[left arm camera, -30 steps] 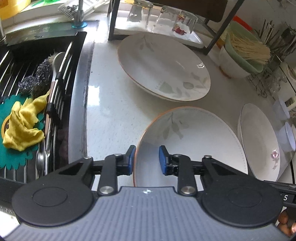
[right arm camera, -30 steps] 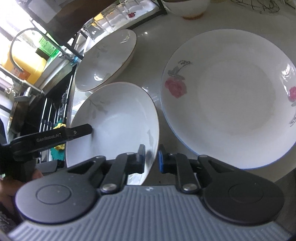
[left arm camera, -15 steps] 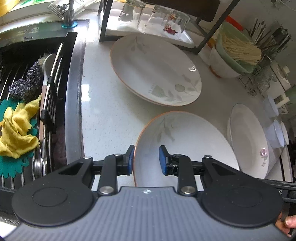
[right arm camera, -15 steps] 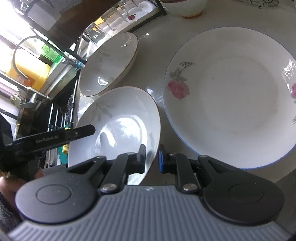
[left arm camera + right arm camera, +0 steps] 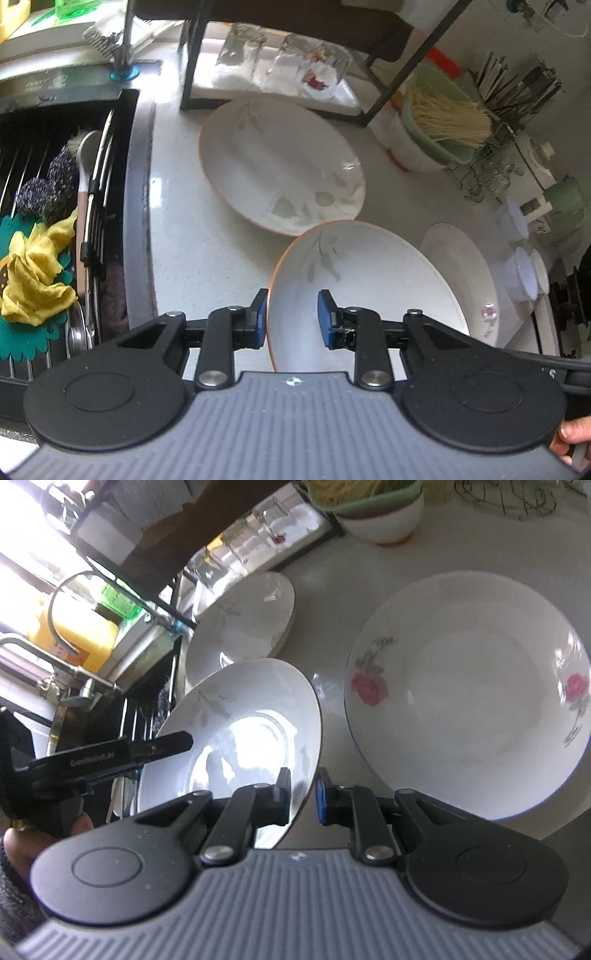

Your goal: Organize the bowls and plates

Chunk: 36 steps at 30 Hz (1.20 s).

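Observation:
Both grippers hold one leaf-patterned plate (image 5: 369, 288) lifted above the white counter. My left gripper (image 5: 291, 319) is shut on its left rim. My right gripper (image 5: 301, 794) is shut on its opposite rim, where the plate (image 5: 236, 731) looks tilted. A second leaf-patterned plate (image 5: 280, 170) lies on the counter behind it, also in the right wrist view (image 5: 240, 620). A rose-patterned plate (image 5: 465, 698) lies on the counter to the right, partly hidden in the left wrist view (image 5: 476, 291).
A sink (image 5: 55, 206) with a wire rack, scourers and a yellow cloth (image 5: 33, 273) lies left. A black rack with upturned glasses (image 5: 288, 62) stands behind. A bowl stack with chopsticks (image 5: 436, 136) and small lidded containers (image 5: 524, 266) stand right.
The held plate has risen off the counter and moved toward the far leaf-patterned plate, its rim now overlapping that plate's near edge in the left wrist view.

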Motion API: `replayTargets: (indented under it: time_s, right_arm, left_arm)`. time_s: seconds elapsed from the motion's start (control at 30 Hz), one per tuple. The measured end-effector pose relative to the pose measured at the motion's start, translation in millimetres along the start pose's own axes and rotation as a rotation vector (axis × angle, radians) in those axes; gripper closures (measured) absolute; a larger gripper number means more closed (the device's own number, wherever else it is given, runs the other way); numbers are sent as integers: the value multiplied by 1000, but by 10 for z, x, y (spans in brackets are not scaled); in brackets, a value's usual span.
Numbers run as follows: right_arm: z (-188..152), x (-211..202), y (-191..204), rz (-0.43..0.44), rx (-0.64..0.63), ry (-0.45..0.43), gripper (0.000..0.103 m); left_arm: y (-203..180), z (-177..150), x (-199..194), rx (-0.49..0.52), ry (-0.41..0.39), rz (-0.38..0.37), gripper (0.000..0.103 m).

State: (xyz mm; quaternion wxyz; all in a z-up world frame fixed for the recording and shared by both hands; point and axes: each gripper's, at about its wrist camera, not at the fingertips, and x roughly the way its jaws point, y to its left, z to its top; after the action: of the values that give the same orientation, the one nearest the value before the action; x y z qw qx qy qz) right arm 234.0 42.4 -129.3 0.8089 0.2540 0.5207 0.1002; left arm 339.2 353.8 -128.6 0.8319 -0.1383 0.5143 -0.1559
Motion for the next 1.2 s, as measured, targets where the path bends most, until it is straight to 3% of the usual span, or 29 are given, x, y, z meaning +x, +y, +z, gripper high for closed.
replayTargets:
  time_s: [0.27,0.57,0.87,1.2]
  right_arm:
    - [148,-315,-68,10,13,-74,86]
    - [219,-586,-389,18,85,-166,86]
    - [327,-631,-765,13,73,-118,86]
    - [477,-542,-1154,39,93,-77,86]
  left_arm:
    - [-277,222,-95,-13,-4,-49,72]
    - [-783,341,38,121,30,-39,72]
    - [-1137,391,356,131,84,-26,72]
    - [-1470,406,706,170,131,49,72]
